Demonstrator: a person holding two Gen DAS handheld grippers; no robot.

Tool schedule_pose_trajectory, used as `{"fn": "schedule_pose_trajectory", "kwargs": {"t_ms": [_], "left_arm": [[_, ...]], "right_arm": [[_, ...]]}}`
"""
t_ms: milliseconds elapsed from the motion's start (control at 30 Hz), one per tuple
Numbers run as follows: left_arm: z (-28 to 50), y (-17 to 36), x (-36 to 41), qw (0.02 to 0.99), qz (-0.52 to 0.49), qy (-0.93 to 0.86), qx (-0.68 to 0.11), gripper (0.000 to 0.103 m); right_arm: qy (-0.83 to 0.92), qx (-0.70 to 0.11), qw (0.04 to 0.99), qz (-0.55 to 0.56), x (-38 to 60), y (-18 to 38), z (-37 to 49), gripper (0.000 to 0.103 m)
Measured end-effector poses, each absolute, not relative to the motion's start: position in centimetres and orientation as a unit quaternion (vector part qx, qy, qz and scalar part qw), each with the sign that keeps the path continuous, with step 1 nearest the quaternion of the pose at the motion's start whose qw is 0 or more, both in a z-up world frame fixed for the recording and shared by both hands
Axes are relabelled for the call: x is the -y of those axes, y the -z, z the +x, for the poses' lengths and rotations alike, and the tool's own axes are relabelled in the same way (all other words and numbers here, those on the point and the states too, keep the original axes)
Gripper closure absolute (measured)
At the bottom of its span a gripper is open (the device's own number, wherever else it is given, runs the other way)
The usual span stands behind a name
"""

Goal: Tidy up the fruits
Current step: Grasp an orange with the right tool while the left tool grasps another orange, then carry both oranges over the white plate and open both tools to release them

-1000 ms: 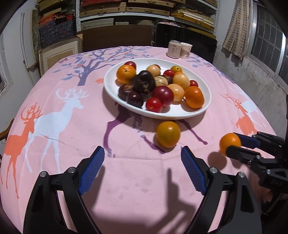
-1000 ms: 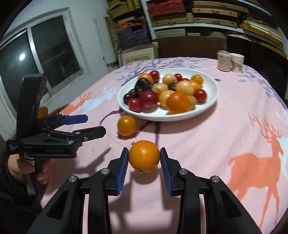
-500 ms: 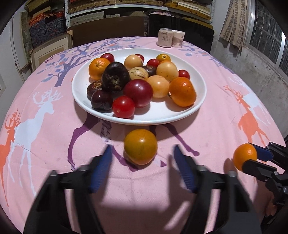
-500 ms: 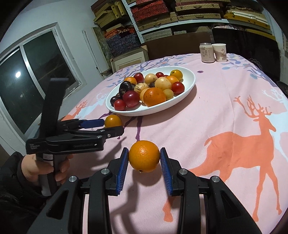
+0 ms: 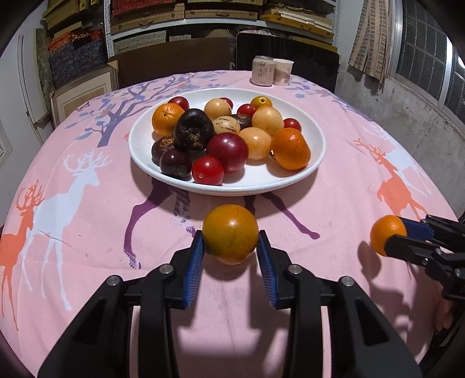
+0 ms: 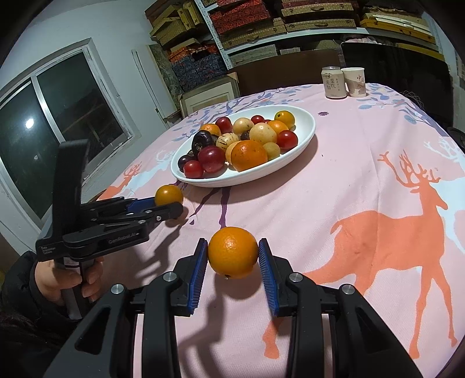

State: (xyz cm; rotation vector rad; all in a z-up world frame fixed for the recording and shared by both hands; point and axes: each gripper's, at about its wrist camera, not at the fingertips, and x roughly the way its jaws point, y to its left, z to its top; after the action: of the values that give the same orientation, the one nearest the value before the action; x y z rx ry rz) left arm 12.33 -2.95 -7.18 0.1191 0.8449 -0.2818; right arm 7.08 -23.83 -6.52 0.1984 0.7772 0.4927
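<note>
A white plate [image 5: 315,162] heaped with oranges, red, dark and pale fruits sits mid-table; it also shows in the right wrist view [image 6: 305,136]. My left gripper [image 5: 231,247] is shut on an orange-yellow fruit [image 5: 230,232] just in front of the plate, low over the cloth. In the right wrist view that gripper [image 6: 167,205] holds the same fruit [image 6: 168,194]. My right gripper [image 6: 232,257] is shut on an orange [image 6: 232,251] and holds it a little above the cloth; it shows at the right of the left wrist view [image 5: 391,241].
The round table has a pink deer-print cloth [image 5: 87,203]. A can [image 5: 262,70] and a paper cup [image 5: 282,71] stand at the far edge. Shelves with boxes [image 5: 203,14] fill the back wall. A window [image 6: 58,122] is on the left.
My left gripper has moved forward to the loose orange-yellow fruit and closed on it. My right gripper keeps its orange and has swung a little to the right.
</note>
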Motion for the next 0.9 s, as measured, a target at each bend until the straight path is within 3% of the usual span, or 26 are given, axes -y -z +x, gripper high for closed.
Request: {"fn": "schedule_pose_trajectory", "kwargs": {"t_ms": [400, 600, 900], "left_arm": [[10.4, 2.2, 1.3, 0.918, 0.055, 0.155, -0.361, 0.067], [15.2, -0.7, 1.8, 0.914, 0.046, 0.167, -0.366, 0.067], [23.3, -0.8, 3.6, 0.912, 0.057, 0.157, -0.375, 0.067]], "right_arm": [[-0.226, -0.319, 0.917, 0.079, 23.9, 3.1, 7.4, 0.067], [-0.219, -0.269, 0.937, 0.027, 22.5, -1.2, 10.0, 0.067], [-0.206, -0.262, 0.943, 0.011, 21.0, -3.0, 18.0, 0.067]]}}
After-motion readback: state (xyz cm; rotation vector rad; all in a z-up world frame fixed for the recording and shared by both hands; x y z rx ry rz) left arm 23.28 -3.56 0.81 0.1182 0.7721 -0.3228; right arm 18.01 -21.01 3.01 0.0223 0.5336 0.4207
